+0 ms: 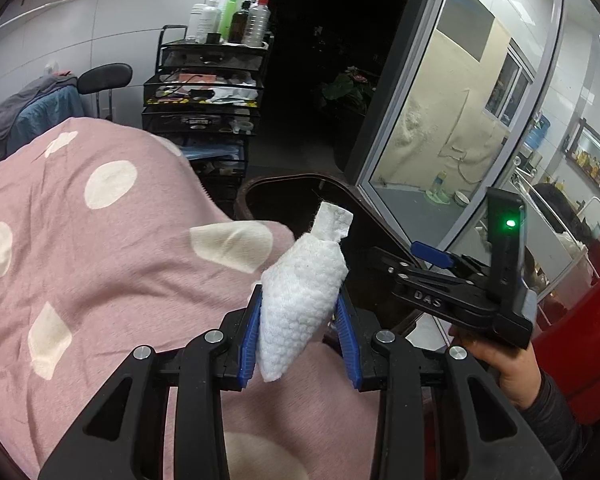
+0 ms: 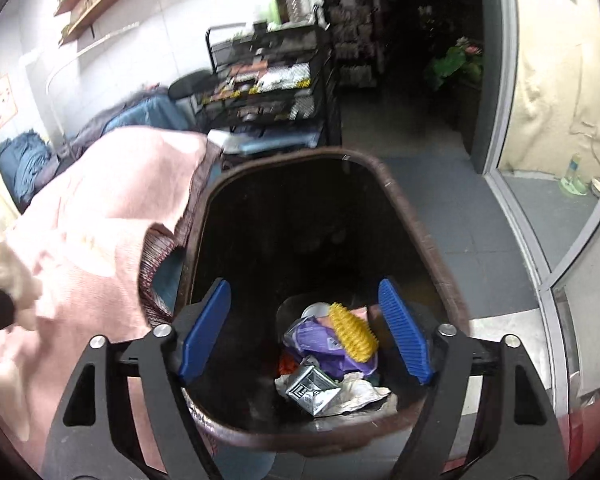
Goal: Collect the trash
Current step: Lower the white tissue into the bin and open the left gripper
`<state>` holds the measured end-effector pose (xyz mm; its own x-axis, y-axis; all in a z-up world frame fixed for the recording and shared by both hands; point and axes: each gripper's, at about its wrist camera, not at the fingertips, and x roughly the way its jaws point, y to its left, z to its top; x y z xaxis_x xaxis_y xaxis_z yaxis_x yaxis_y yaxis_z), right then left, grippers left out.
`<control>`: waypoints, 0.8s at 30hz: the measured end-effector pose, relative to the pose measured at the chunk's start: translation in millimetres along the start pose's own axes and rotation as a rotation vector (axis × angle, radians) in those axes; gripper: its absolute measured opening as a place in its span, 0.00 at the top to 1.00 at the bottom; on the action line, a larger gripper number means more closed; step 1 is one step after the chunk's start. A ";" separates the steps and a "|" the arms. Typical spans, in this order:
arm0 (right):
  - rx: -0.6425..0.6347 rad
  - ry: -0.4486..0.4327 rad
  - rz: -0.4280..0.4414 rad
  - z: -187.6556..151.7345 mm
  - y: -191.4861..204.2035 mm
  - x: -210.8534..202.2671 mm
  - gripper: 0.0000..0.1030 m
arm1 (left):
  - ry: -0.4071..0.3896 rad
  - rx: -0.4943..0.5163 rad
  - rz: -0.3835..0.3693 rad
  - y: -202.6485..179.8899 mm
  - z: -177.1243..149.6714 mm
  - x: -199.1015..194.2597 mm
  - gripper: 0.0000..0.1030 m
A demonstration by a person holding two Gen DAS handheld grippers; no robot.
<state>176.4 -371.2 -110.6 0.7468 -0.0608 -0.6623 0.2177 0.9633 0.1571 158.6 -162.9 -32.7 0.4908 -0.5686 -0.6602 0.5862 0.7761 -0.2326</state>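
My left gripper (image 1: 300, 316) is shut on a white textured wipe (image 1: 296, 300), folded into a wad, held above the pink spotted blanket (image 1: 100, 248) near the dark trash bin (image 1: 300, 188). My right gripper (image 2: 304, 328) is open and empty, directly over the mouth of the trash bin (image 2: 420, 224). Inside the bin lie a yellow ridged object (image 2: 352, 332), a purple wrapper (image 2: 316, 336) and a silver foil packet (image 2: 312, 392). The right gripper also shows in the left wrist view (image 1: 452, 284), held by a hand beside the bin.
A black wire cart (image 1: 204, 92) with bottles (image 1: 232, 12) stands behind the bed. A glass door with grey frame (image 1: 400, 120) is on the right. A red object (image 1: 580, 340) sits at the right edge. Grey tiled floor (image 2: 440, 208) surrounds the bin.
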 end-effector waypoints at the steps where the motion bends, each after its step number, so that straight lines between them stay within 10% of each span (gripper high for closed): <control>1: 0.009 -0.016 -0.004 -0.5 -1.9 -6.0 0.24 | 0.003 0.010 -0.005 -3.3 2.2 3.1 0.67; 24: 0.095 -0.167 -0.151 -16.1 -43.4 -74.2 0.17 | 0.106 0.128 -0.026 -61.7 31.6 83.5 0.65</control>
<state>101.5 -404.3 -80.0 0.7930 -0.2523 -0.5545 0.3873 0.9114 0.1392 183.8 -267.0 -50.9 0.4074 -0.5509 -0.7283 0.6784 0.7165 -0.1625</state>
